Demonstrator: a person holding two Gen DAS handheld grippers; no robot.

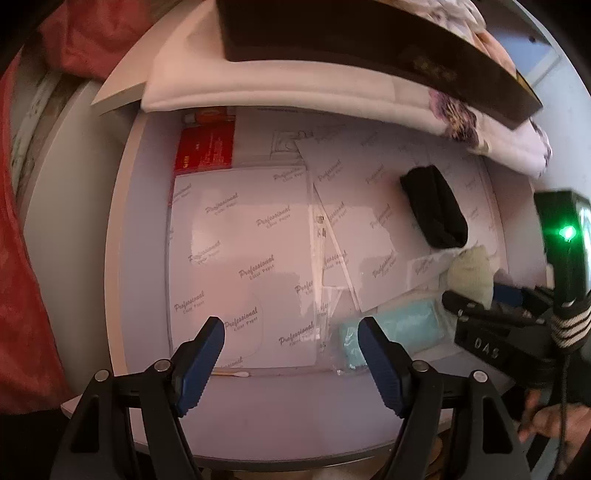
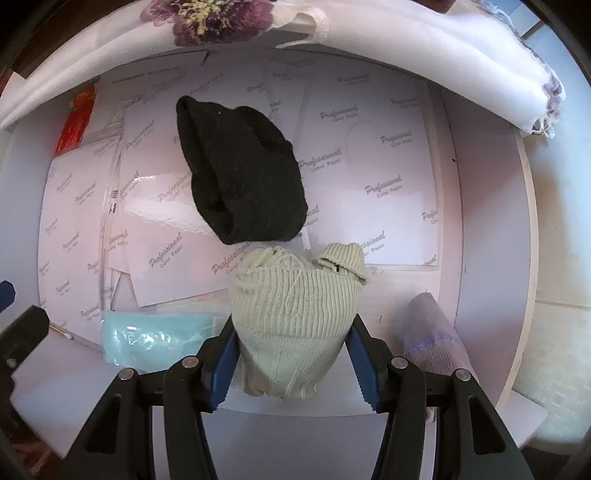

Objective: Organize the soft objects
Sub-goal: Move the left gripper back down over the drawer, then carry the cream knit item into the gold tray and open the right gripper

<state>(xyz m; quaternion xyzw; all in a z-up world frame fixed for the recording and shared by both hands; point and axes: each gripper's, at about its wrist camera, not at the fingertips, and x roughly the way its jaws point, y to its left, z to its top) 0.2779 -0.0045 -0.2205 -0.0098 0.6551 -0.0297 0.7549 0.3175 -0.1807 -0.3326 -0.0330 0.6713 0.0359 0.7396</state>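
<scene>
A rolled cream knitted sock (image 2: 295,306) sits between the blue pads of my right gripper (image 2: 291,325), which is shut on it and holds it just above the white tray floor. In the left wrist view the same cream sock (image 1: 472,273) shows at the right. A rolled black sock (image 2: 240,173) lies on the paper sheets beyond it, also seen as the black sock (image 1: 434,206). My left gripper (image 1: 291,332) is open over the printed sheets with nothing between its fingers.
Glossy printed paper sheets (image 1: 251,240) cover the tray. A teal plastic packet (image 1: 399,325) lies near the front edge, a lilac cloth roll (image 2: 432,332) at the right. A white floral cloth (image 2: 406,48) and a dark box (image 1: 351,33) overhang the back. A red packet (image 1: 207,147) lies back left.
</scene>
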